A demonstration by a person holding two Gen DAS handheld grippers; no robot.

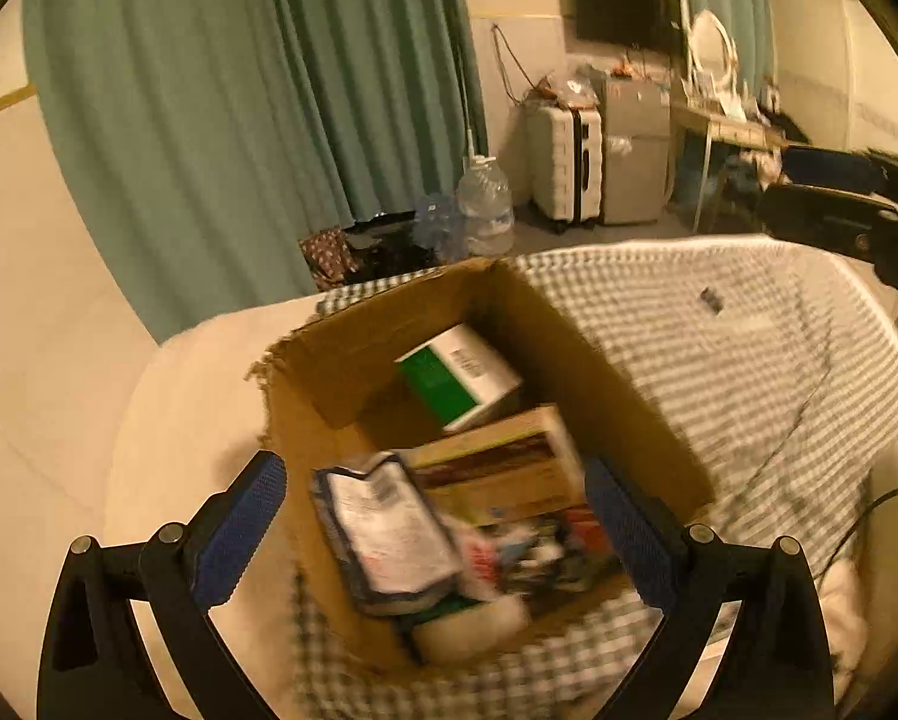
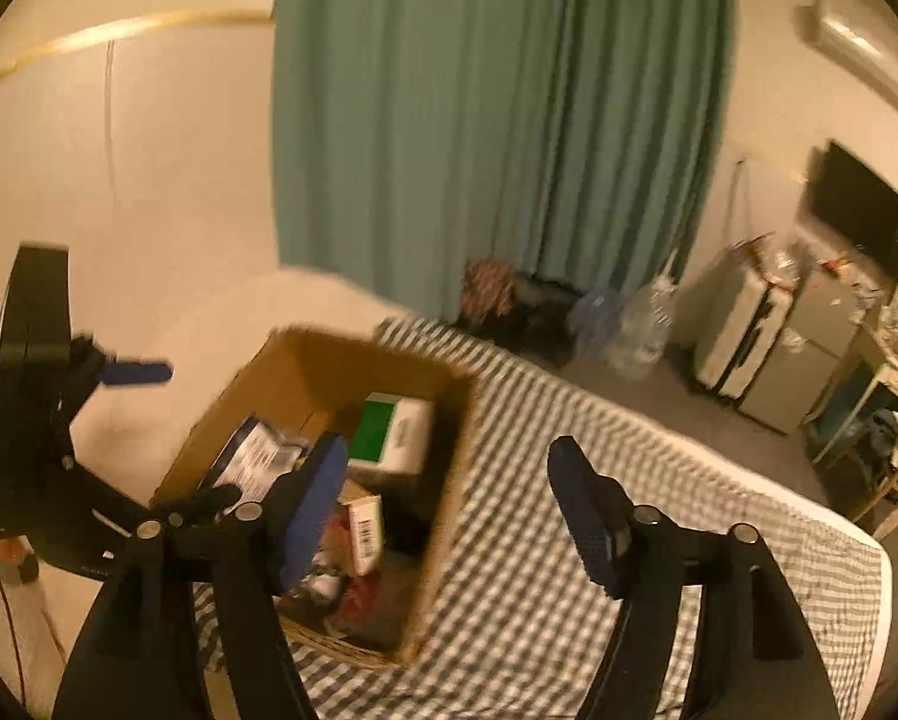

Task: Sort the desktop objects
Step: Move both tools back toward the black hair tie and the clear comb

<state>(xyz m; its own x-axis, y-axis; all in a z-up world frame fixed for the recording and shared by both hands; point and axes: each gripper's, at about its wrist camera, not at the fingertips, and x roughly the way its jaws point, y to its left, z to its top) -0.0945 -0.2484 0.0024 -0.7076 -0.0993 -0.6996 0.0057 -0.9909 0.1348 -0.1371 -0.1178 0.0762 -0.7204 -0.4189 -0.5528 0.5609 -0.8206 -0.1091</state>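
My left gripper [image 1: 434,531] hangs over the near end of the cardboard box [image 1: 353,354], its jaws spread wide and released, gripping nothing; the blue pads [image 1: 242,531] stand apart on either side of the box's contents. My right gripper [image 2: 449,516] has its jaws parted too, with nothing between them. Its left pad sits over the box's right half and its right pad over the bare gingham sheet [image 2: 569,630] of the bed.

The box rests on that checked sheet, near the bed's left side, open at the top. Inside, nearest me, lies a white-and-blue pouch [image 1: 389,534] with printed text, tilted against a blurred heap of small red, black and white packets I cannot make out. Just beyond the pouch lies a tan carton [image 1: 497,468] with a dark band across it. At the box's far end a green-and-white box [image 1: 458,375] leans on the wall of the cardboard.

To the left of the sheet the bed shows a plain cream cover [image 1: 167,420]. Beyond the bed's far edge, on the floor, stand two clear water bottles [image 1: 485,210] beside a dark bag. Behind them hang teal curtains [image 1: 257,120]. Further right along the wall stand a pale suitcase [image 1: 569,168] and a small grey cabinet [image 1: 635,150], with a dark screen [image 1: 623,15] mounted above.
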